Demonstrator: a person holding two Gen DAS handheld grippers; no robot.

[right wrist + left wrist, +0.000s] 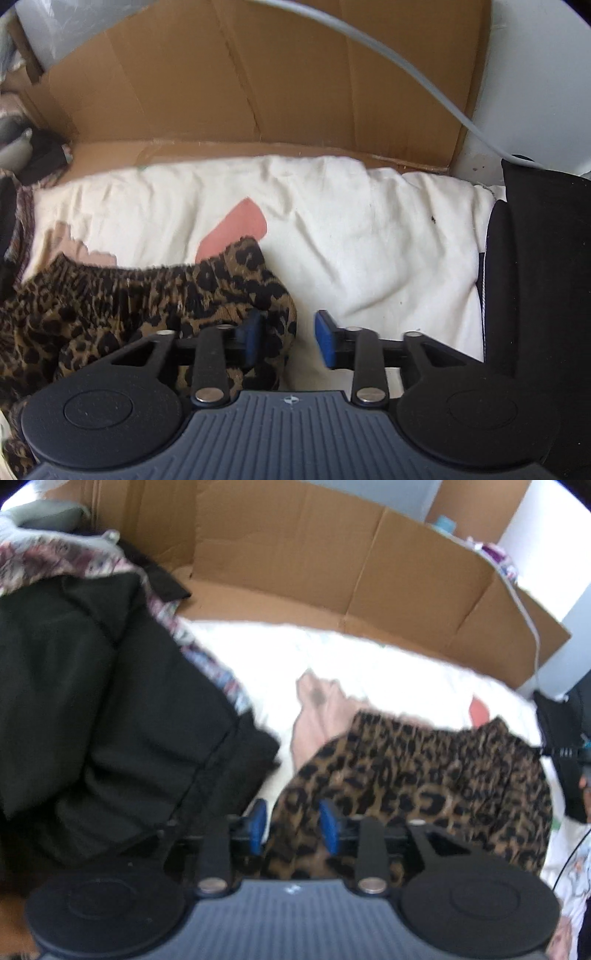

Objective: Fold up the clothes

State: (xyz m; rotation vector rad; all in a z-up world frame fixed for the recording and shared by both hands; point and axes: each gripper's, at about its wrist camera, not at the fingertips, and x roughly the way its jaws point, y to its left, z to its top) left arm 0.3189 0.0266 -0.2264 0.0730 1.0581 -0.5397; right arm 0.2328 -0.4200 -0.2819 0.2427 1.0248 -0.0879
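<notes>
Leopard-print garment (pixel 424 775) lying crumpled on white sheet (pixel 369 240), gathered waistband edge running roughly left-right across the far side, w/ a pinkish piece (pixel 317 709) poking out beyond it. Left claw (pixel 293 827) spread, blue pads (pixel 258 825) either side of a fold at the garment's left portion, fabric betw. the jaws but not pinched yet. Right claw (pixel 286 338) also spread; left pad sitting on/against the garment's right end, right pad over bare sheet, so the cloth edge falls just inside the gap. Long axis of the garment thus spanning claw to claw, each claw at its own end, neither clearly nearer. Judging from this: step in hand looks like a two-corner grab before lifting or spreading flat; needs both claws to close on the near edge, then pull apart along that left-right axis. Risk: right claw catching only the outer layer, since the cloth bunches thick there. Black clothes pile (pixel 110 720) close on the left, just beside the left claw, could snag. Cardboard wall (pixel 258 92) behind, well apart.
</notes>
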